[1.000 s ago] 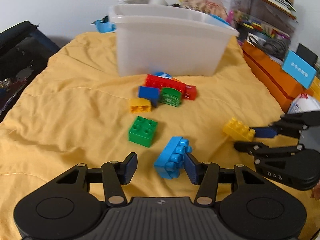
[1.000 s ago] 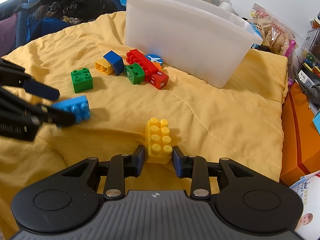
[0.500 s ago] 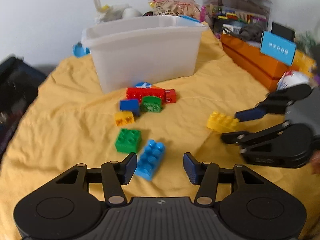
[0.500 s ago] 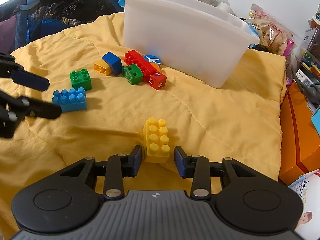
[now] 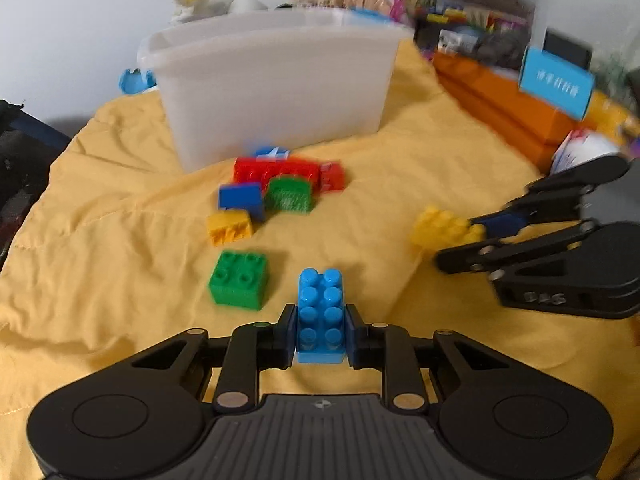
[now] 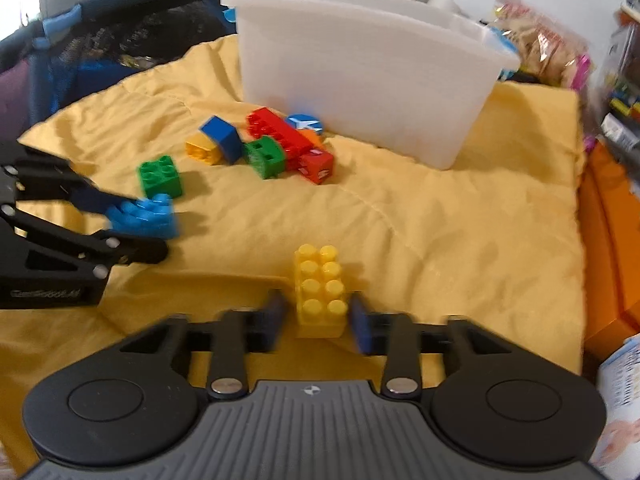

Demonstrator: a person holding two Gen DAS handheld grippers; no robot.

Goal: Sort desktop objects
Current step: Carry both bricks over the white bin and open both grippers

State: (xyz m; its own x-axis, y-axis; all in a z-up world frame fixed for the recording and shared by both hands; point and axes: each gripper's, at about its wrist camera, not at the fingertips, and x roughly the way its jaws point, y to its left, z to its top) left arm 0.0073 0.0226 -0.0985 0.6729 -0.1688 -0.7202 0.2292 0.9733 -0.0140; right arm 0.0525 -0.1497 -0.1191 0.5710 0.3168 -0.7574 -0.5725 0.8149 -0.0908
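My left gripper [image 5: 320, 330] is shut on a light blue brick [image 5: 321, 312], studs up, low over the yellow cloth; the brick also shows in the right wrist view [image 6: 146, 218]. My right gripper [image 6: 318, 316] is open around a yellow brick [image 6: 320, 290] that lies on the cloth, with small gaps at both pads; the brick also shows in the left wrist view [image 5: 444, 230]. A green brick [image 5: 239, 280], a small yellow brick [image 5: 230, 226], a dark blue brick [image 5: 240, 198], a second green brick [image 5: 289, 195] and red bricks [image 5: 280, 168] lie before a white bin [image 5: 276, 80].
An orange box [image 5: 508, 108] with a blue card [image 5: 556, 82] runs along the right edge. Clutter and snack bags stand behind the bin. A dark bag [image 6: 100, 44] sits at the far left. The yellow cloth [image 6: 440, 220] covers the surface.
My left gripper has swung around the light blue brick and shut on it. My right gripper stays open around the yellow brick, a little wider than a second ago.
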